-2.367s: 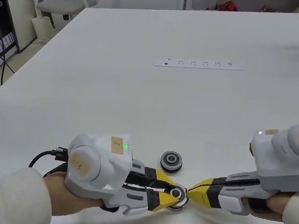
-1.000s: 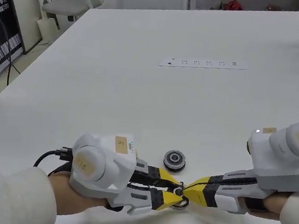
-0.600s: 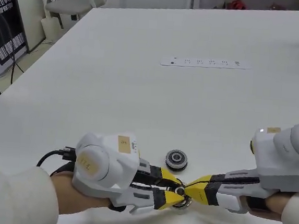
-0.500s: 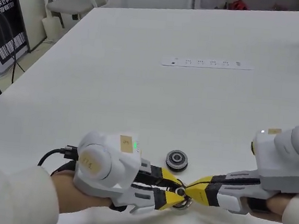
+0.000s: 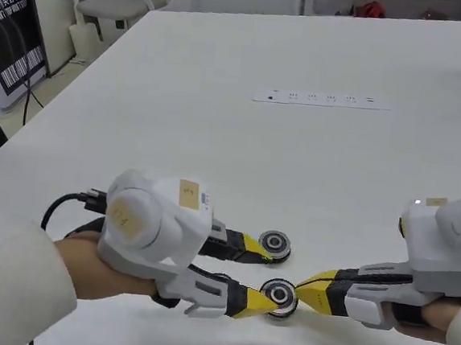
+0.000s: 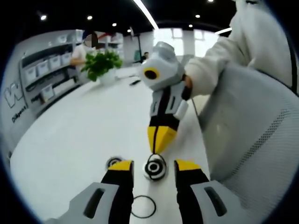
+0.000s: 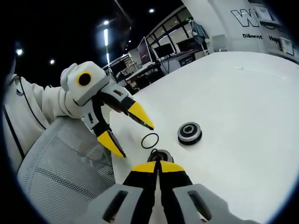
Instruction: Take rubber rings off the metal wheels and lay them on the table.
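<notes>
One rubber ring [image 7: 150, 140] lies flat on the white counter [image 5: 217, 139], free of both wheels. In the left gripper view it sits low between that gripper's own jaws, nearer the camera than the wheel. Just past it stands the nearer metal wheel [image 5: 278, 294], upright on its edge with its hub showing. The second metal wheel [image 5: 274, 243] rests a little farther out on the counter, apart from the first; whether it wears a ring is too small to tell.

The left gripper [image 5: 255, 273] has its jaws spread wide, one yellow tip on each side of the nearer wheel and neither touching it. The right gripper [image 5: 302, 290] comes in from the opposite side with its jaws pressed together, their tips right at the rim of that wheel. Whether they nip the edge or only touch it I cannot tell.

Farther back on the counter lies a white power strip [image 5: 322, 100], well apart from the work. A grey mesh chair back [image 6: 252, 140] rises at the counter's near edge beside the person's pale sleeve [image 5: 3, 282].
</notes>
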Tool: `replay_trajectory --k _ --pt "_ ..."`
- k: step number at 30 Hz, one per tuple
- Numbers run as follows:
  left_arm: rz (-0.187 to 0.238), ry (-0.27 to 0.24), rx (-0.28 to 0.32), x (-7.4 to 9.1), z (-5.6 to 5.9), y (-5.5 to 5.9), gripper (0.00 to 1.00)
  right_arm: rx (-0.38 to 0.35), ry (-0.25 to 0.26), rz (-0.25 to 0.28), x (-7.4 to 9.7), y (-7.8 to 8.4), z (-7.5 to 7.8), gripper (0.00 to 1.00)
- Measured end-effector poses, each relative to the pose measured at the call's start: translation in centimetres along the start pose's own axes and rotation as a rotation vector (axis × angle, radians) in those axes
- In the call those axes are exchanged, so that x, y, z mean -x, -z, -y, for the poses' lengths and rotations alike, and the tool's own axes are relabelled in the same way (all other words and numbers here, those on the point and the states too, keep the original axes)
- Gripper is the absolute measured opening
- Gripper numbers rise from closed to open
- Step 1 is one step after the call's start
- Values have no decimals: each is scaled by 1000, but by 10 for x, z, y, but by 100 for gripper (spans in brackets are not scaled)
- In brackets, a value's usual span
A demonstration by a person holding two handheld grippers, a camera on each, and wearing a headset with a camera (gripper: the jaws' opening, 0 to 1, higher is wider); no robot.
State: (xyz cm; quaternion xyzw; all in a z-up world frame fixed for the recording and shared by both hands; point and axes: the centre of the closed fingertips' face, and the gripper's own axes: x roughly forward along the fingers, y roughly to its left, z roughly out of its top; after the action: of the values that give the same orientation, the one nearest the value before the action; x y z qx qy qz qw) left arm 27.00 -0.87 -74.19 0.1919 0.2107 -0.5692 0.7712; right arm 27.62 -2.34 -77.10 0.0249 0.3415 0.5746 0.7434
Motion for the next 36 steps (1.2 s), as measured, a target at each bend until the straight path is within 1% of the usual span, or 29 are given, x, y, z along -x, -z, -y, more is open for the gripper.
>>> replay_trajectory --k 1,3,4,7,10,12,13,17,20,22,25,28,32,34,36 --pt "5 1 11 5 1 -5 39 2 3 0 3 1 1 0" --pt "16 2 9 15 4 -13 44 5 9 4 6 -1 0 0" --pt "25 -2 5 19 5 -16 45 4 11 9 8 -2 -1 0" --pt "54 -16 21 36 5 -28 48 -2 23 31 16 -9 -5 0" --pt "69 -35 17 51 4 -34 52 -2 33 49 24 -15 -8 0" --pt "71 -45 15 61 4 -35 55 -1 41 57 29 -18 -11 0" --pt "71 -47 15 63 4 -35 57 0 43 58 30 -19 -12 0" --pt "62 -64 12 79 6 -32 62 4 60 71 39 -25 -18 0" --pt "49 -84 5 91 6 -26 64 3 67 83 43 -31 -24 0" --pt "50 -94 11 97 6 -23 65 1 68 88 44 -34 -27 0" --pt "65 -117 51 110 5 -17 67 4 69 92 43 -39 -34 0" --pt "62 -136 59 121 6 -10 68 9 69 94 41 -44 -40 0" --pt "74 -159 79 136 6 -2 70 24 68 84 36 -49 -47 0" --pt "75 -167 88 141 6 2 71 31 66 79 34 -52 -50 0" --pt "75 -182 99 148 4 9 71 43 58 74 30 -56 -55 0"
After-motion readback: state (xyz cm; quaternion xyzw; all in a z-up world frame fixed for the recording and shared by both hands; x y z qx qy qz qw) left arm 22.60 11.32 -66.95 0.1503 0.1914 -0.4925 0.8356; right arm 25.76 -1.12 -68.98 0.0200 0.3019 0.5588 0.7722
